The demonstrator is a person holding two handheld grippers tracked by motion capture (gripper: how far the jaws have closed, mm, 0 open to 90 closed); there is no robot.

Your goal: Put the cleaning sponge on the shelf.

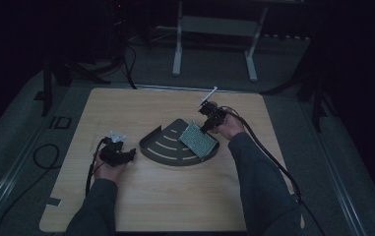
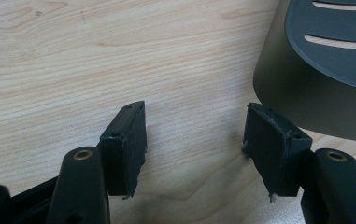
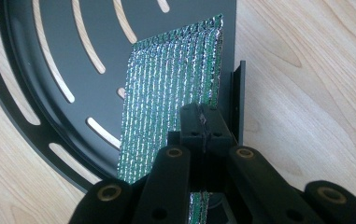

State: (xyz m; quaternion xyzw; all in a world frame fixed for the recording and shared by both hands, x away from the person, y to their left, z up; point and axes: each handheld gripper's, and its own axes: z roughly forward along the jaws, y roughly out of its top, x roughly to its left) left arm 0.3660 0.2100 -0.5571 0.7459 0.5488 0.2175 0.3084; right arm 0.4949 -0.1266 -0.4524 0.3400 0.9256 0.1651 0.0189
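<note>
A dark quarter-round slotted tray point(image 1: 163, 147) lies in the middle of the wooden table. A shiny green-silver textured sheet point(image 1: 198, 139) leans over the tray's right side, tilted up toward its right edge. My right gripper point(image 1: 206, 129) is shut on the near edge of that sheet point(image 3: 166, 93), with the slotted tray point(image 3: 49, 56) under it. My left gripper point(image 1: 132, 153) rests just left of the tray, held low over the table. It is open with bare wood between its fingers point(image 2: 124, 140), and the tray's curved wall point(image 2: 302, 93) stands close by its right jaw.
The wooden table point(image 1: 175, 196) has free surface in front of the tray and at the back left. Cables trail from both grippers off the table's sides. A white metal frame point(image 1: 214, 29) stands on the floor beyond the far edge.
</note>
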